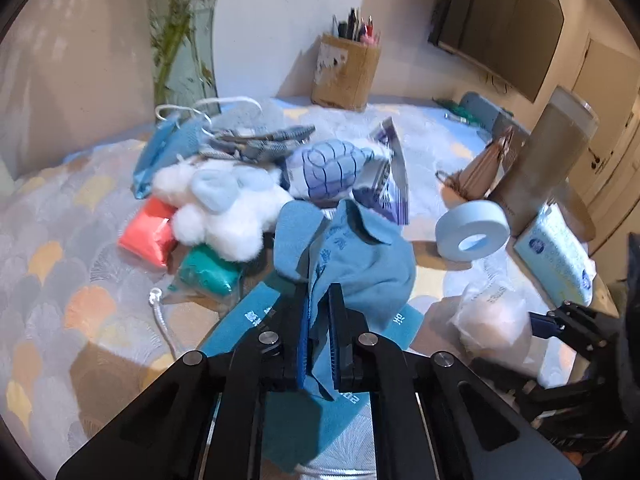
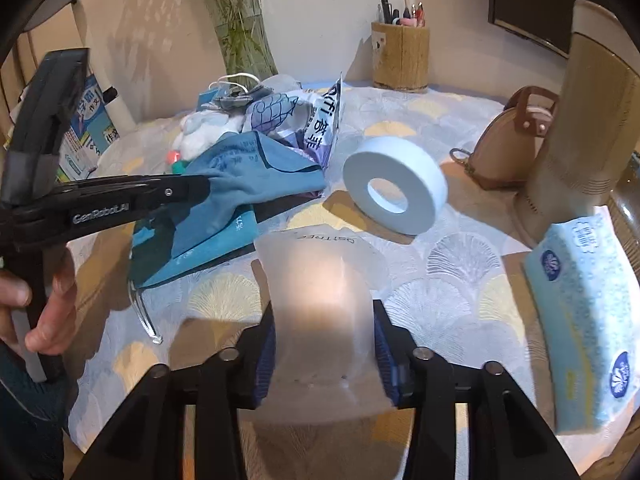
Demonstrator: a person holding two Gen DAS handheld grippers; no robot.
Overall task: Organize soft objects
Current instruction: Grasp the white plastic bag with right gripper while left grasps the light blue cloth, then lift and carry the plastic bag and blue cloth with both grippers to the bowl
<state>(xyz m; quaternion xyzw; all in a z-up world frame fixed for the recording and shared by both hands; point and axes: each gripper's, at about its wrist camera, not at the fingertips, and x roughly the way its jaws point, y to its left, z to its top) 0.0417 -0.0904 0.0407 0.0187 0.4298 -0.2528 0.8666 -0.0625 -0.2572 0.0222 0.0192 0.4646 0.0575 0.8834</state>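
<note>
The roll of tape [image 2: 395, 190] lies in the middle of the table [image 2: 452, 272]. The cloth [image 2: 256, 172] is at its 9 o'clock, the tissue pack [image 2: 588, 320] at 4 o'clock, the pen holder [image 2: 400, 56] at 12 o'clock, far behind.

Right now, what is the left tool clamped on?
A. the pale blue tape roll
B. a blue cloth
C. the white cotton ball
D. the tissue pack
B: the left tool has its pads pressed shut on the blue cloth, which drapes out in front of it, while the tape roll lies apart on the table.
</note>
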